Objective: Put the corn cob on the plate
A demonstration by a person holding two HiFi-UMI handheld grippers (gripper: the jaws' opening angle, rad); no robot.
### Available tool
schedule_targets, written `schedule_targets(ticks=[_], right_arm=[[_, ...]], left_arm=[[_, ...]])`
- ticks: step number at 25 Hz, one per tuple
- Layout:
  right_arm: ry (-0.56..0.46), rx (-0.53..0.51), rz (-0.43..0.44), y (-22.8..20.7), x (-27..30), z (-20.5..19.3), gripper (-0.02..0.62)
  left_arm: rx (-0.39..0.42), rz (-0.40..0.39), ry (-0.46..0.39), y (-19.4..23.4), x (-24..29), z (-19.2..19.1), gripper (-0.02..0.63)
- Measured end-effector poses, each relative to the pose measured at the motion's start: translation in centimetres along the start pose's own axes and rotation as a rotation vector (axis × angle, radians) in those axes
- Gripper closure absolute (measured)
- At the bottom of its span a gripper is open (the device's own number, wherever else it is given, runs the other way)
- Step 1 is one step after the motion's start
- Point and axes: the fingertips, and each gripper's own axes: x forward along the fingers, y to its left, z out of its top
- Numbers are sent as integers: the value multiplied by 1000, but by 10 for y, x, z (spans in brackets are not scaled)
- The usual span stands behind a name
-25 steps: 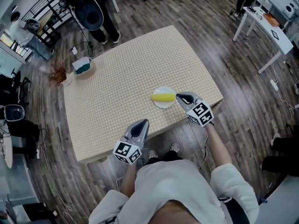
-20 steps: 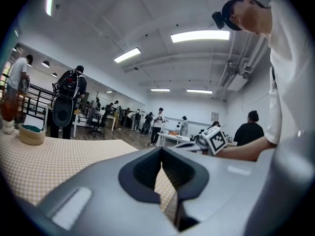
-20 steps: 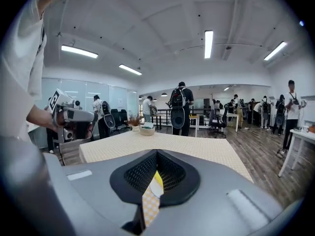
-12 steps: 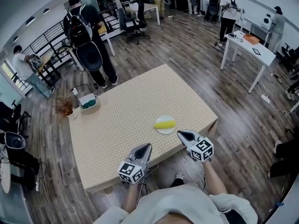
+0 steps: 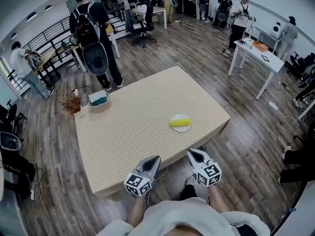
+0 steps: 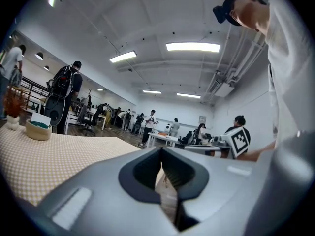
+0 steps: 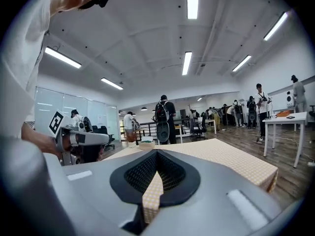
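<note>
Head view, then: where is the corn cob (image 5: 180, 123)?

— On the white plate (image 5: 181, 130), toward the right front part of the table (image 5: 123, 132). It rests wholly inside the rim, with its long axis running left to right across the view.

And the two tools?

— Both hang off the near edge of the table, close to the person's body and well apart from the plate. The left tool (image 5: 155, 159) and the right tool (image 5: 192, 153) point forward toward the table. The cob lies ahead of them both, almost straight ahead of the right one, so the right tool is the nearer.

Is either one holding anything?

— No. In the left gripper view the jaws are drawn together to a thin slit, with only the room showing through it. The right gripper view shows the same, with just a sliver of checked table top in the gap. Both are closed on nothing.

So what is left to do?

— Little, by my reading; the cob on the plate looks like the finished state. If it did need moving, the right tool would be the natural choice. The cob lies crosswise to the way that tool points, and its jaws would have to open first.
</note>
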Motion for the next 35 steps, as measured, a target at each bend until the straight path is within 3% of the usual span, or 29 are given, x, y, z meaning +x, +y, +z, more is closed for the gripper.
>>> schedule_targets(ticks=[9, 22, 35], right_arm=[[-4, -34, -21, 33, -39, -2, 598], [-13, -61, -35, -2, -126, 3, 598], [-5, -83, -22, -3, -143, 1, 598]], left_arm=[[0, -9, -13, -41, -29, -8, 598], [24, -15, -24, -144, 0, -5, 598], [59, -15, -36, -166, 1, 0, 598]])
